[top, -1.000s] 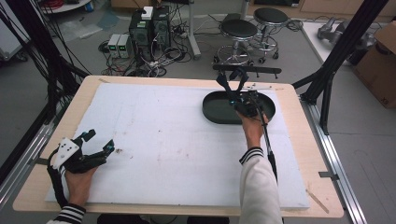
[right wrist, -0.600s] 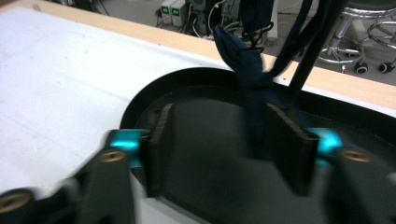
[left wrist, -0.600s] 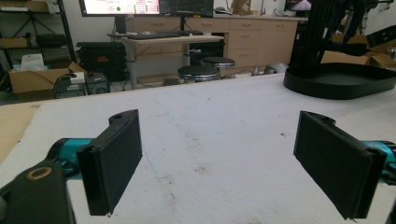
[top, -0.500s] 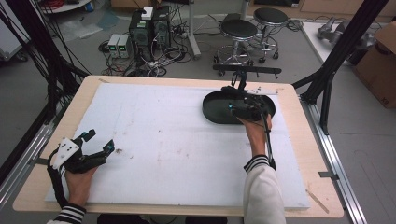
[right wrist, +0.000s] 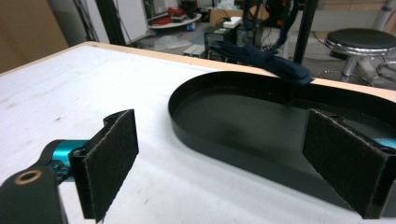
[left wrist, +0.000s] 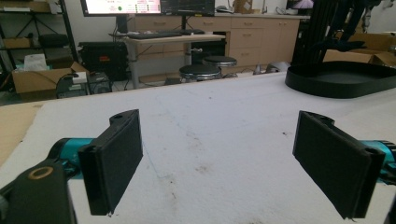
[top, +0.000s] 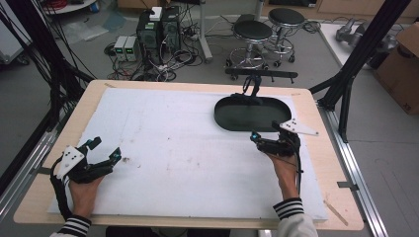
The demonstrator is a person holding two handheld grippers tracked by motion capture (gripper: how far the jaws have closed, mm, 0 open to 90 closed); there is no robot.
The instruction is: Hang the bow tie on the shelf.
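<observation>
A: Right tool (top: 257, 139), state? 
B: Jaws wide apart, nothing held, near black oval tray (top: 232, 123); left tool (top: 104, 149) likewise.
A: Tray handling? 
B: At desk's (top: 163, 84) far right; judged rigid, light; rim advised.

Probably a lab, computer towers (top: 158, 29), stools (top: 253, 30), monitors (left wrist: 149, 6), cardboard boxes (top: 401, 64)

Table contents: one black oval tray (top: 249, 114), with one dark blue cloth item (right wrist: 266, 59), possibly a sock, draped over its far rim. Two handheld grippers are present: left gripper (top: 103, 150) and right gripper (top: 265, 132). Behind the table: two round stools (top: 252, 30).
</observation>
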